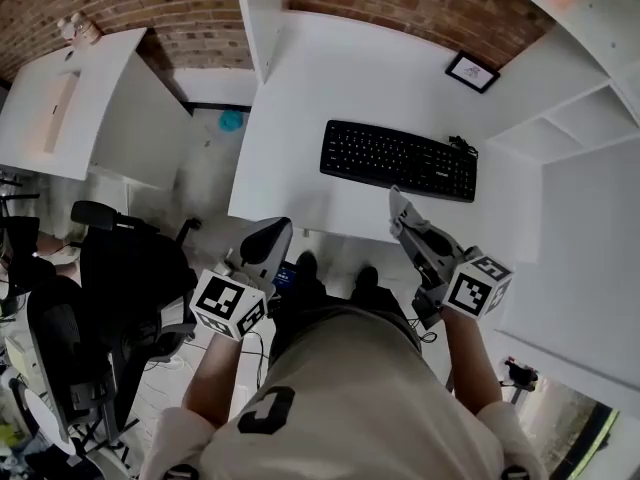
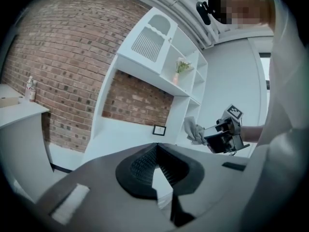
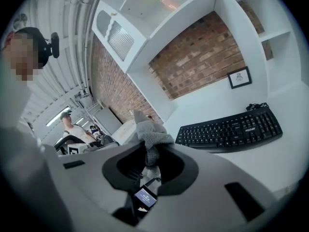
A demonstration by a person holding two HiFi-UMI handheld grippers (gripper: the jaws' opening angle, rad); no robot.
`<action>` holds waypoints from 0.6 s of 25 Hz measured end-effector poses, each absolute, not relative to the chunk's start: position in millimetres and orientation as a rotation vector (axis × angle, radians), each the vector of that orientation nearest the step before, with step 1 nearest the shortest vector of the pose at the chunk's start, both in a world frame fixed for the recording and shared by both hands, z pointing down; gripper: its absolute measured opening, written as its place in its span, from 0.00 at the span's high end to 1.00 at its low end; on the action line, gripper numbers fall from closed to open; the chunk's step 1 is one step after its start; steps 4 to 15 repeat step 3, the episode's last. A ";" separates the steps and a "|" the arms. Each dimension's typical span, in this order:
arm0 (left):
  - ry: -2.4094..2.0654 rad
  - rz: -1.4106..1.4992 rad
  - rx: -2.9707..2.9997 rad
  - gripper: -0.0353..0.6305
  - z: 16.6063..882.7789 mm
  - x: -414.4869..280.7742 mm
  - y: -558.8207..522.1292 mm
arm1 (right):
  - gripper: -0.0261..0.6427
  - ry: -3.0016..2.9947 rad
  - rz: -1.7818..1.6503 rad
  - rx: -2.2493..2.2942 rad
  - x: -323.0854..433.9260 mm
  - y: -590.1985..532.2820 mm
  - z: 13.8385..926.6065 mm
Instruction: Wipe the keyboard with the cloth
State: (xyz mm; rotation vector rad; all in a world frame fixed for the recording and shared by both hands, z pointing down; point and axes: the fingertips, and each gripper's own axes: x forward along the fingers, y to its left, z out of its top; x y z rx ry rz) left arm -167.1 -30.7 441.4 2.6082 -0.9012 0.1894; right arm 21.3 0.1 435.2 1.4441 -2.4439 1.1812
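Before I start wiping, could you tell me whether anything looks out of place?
Nothing stands out: the black keyboard lies flat on the white desk, and the right hand-held gripper holds the grey cloth.

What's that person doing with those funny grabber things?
A person at a white desk holds a grabber in each hand. The right gripper is pinching a grey cloth and holds it up short of the black keyboard, not touching it. The left gripper is shut with nothing in it, off to the side. The wiping has not started yet.
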 end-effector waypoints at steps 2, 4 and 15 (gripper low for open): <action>-0.874 0.172 2.618 0.94 434.4 -152.5 -22.3 | 0.89 -2.448 1.210 1.455 28.6 9.1 431.0; -0.862 0.162 2.621 0.94 431.0 -145.2 -17.8 | 0.89 -2.450 1.224 1.460 32.2 13.9 429.0; -0.862 0.162 2.621 0.94 431.0 -145.2 -17.8 | 0.89 -2.450 1.224 1.460 32.2 13.9 429.0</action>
